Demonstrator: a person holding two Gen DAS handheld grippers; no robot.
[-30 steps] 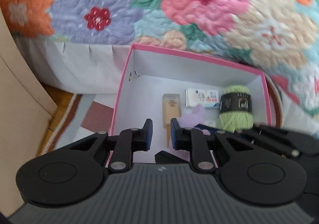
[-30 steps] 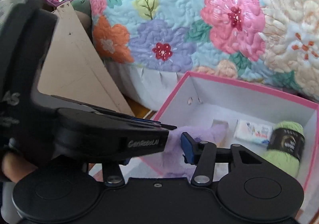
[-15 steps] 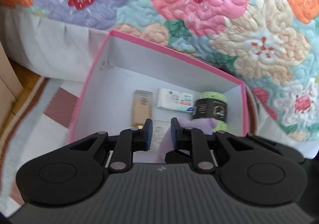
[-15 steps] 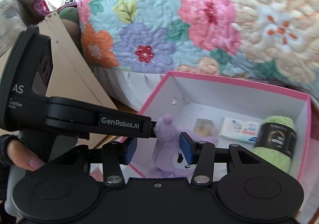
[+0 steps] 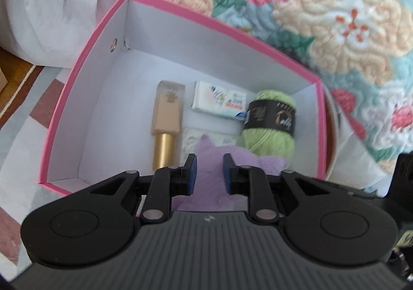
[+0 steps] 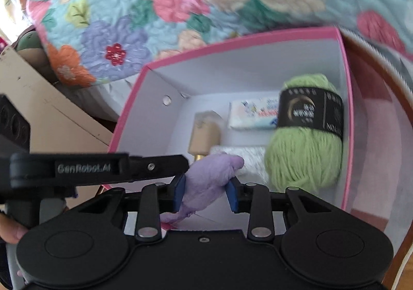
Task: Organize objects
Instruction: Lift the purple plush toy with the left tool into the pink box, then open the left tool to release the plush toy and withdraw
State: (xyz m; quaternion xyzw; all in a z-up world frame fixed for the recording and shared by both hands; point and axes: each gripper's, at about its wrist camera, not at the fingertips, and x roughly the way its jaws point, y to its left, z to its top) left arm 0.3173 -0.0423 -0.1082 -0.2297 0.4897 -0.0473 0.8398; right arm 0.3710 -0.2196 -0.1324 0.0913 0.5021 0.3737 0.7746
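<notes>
The purple plush toy (image 6: 209, 184) lies slantwise over the near edge of the pink-rimmed box (image 6: 346, 99), its long axis running from low near the camera up and into the box, with one rounded end pointing inward toward the green ball of yarn (image 6: 304, 140). In the right wrist view the right gripper (image 6: 205, 193) has its blue pads against both sides of the toy's body; its jaws have just been closing and now stand narrow, pinching the soft fabric between them.

In the left wrist view the left gripper (image 5: 208, 173) hangs over the near part of the box, its jaws as close as they go, a small gap left between the pads. The purple toy (image 5: 214, 161) shows through that gap, lying below; whether the pads touch it I cannot tell.

Inside the box, flat on the white floor, a gold-capped bottle (image 5: 166, 119) lies with its cap toward the near wall, beside a small white packet (image 5: 219, 102) and the yarn (image 5: 271, 122) at the right wall. A flowered quilt (image 5: 335, 18) rises behind the box.
</notes>
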